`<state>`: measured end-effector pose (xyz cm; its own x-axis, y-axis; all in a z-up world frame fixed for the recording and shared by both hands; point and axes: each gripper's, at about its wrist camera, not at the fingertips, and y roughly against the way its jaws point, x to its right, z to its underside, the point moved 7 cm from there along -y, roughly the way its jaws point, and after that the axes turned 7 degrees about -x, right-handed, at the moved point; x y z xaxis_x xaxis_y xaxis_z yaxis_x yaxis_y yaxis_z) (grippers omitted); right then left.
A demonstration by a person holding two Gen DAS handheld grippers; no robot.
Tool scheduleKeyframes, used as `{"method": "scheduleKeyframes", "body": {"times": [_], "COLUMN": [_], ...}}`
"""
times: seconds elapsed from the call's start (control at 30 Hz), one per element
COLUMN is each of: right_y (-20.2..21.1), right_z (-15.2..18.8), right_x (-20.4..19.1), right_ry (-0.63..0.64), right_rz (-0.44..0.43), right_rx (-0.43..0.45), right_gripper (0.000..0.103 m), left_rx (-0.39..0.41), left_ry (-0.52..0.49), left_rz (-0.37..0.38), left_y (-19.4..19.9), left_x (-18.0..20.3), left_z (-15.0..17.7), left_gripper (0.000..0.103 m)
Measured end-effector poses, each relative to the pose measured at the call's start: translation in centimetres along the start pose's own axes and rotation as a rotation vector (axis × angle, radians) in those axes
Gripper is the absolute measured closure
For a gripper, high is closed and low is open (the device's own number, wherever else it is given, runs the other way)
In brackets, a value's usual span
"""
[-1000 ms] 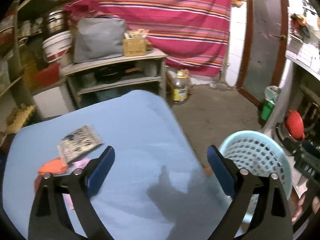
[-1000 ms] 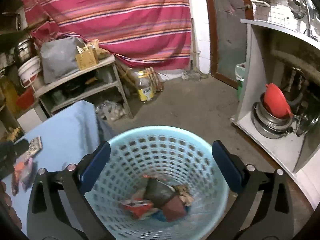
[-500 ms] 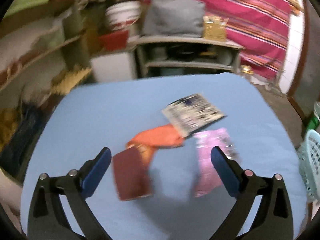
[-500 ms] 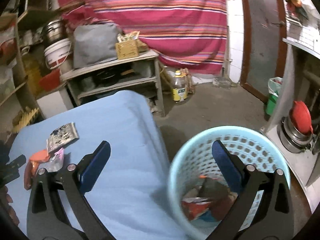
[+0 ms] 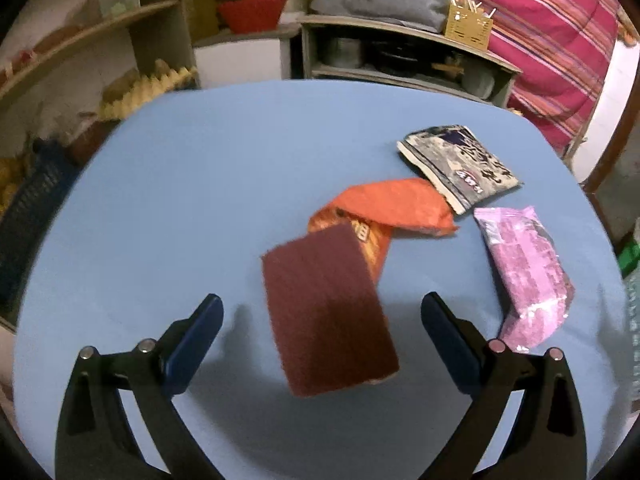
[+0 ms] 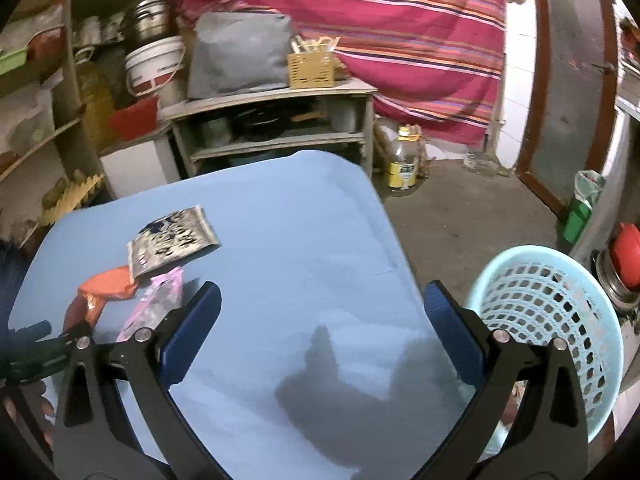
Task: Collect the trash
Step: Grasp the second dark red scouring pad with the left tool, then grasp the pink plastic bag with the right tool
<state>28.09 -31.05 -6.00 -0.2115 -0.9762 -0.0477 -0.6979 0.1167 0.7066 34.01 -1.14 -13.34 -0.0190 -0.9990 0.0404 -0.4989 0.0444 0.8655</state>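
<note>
My left gripper (image 5: 320,320) hangs spread and empty right over the maroon pad (image 5: 328,312) on the blue table (image 5: 200,200), long axis running away from me between the jaws, so it's nearer than my right gripper (image 6: 320,320), also spread, by the basket (image 6: 560,312).

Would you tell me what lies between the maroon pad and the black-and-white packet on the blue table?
The orange wrapper lies between them, tucked under the maroon pad and reaching the black-and-white packet; the left wrist view shows it.
</note>
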Motion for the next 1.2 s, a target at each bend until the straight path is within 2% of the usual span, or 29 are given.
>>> {"method": "scheduleKeyframes", "body": {"times": [0.07,0.13,0.17,0.37,0.5,0.6,0.7,0.83,0.93,0.97,1.0,1.03,1.1,1.17,1.2], "right_y": [-0.3,-0.4,-0.4,-0.5,-0.8,-1.6,-3.2,-5.3,-6.9,-7.5,-8.0,-8.4,-8.7,-8.6,-8.5], "right_z": [0.1,0.2,0.3,0.6,1.0,1.7,3.0,3.8,4.0,4.1,4.1,4.1,3.9,3.8,3.7], "right_x": [-0.9,-1.3,-1.4,-2.7,-4.9,-7.5,-10.4,-13.1,-14.0,-14.2,-14.6,-14.9,-15.4,-16.1,-16.2], "right_ry": [0.027,0.04,0.043,0.034,0.046,0.074,0.112,0.135,0.104,0.088,0.075,0.073,0.097,0.129,0.136], "right_rz": [0.004,0.007,0.006,-0.031,-0.081,-0.129,-0.159,-0.178,-0.203,-0.215,-0.229,-0.236,-0.224,-0.238,-0.236], "right_rx": [-0.005,-0.006,-0.007,-0.023,-0.044,-0.082,-0.146,-0.203,-0.258,-0.277,-0.293,-0.304,-0.302,-0.291,-0.283], "right_gripper": [0.004,0.004,0.004,0.004,0.004,0.004,0.004,0.004,0.005,0.012,0.026,0.034,0.056,0.07,0.072], "left_rx": [-0.009,-0.032,-0.047,-0.045,-0.059,-0.008,0.04,0.058,0.047,0.046,0.047,0.05,0.057,0.061,0.061], "left_ry": [0.009,0.016,0.025,0.027,0.064,0.081,0.08,0.068,0.083,0.09,0.094,0.096,0.099,0.102,0.101], "left_rz": [0.018,0.058,0.079,0.123,0.144,0.158,0.14,0.118,0.117,0.116,0.116,0.114,0.109,0.106,0.103], "left_y": [-0.1,-0.3,-0.5,0.1,1.2,3.5,5.2,5.6,5.3,5.3,5.3,5.3,5.5,5.5,5.5], "left_x": [-0.2,-0.3,-0.4,-0.3,-1.2,-2.3,-3.0,-3.8,-4.8,-5.2,-5.5,-5.7,-6.0,-6.3,-6.3], "left_z": [0.0,0.1,0.1,0.1,0.0,-0.5,-1.0,-1.1,-1.1,-1.2,-1.3,-1.2,-1.3,-1.3,-1.4], "left_gripper": [0.011,0.039,0.042,0.043,0.043,0.043,0.043,0.043,0.043,0.043,0.043,0.043,0.043,0.043,0.043]}}
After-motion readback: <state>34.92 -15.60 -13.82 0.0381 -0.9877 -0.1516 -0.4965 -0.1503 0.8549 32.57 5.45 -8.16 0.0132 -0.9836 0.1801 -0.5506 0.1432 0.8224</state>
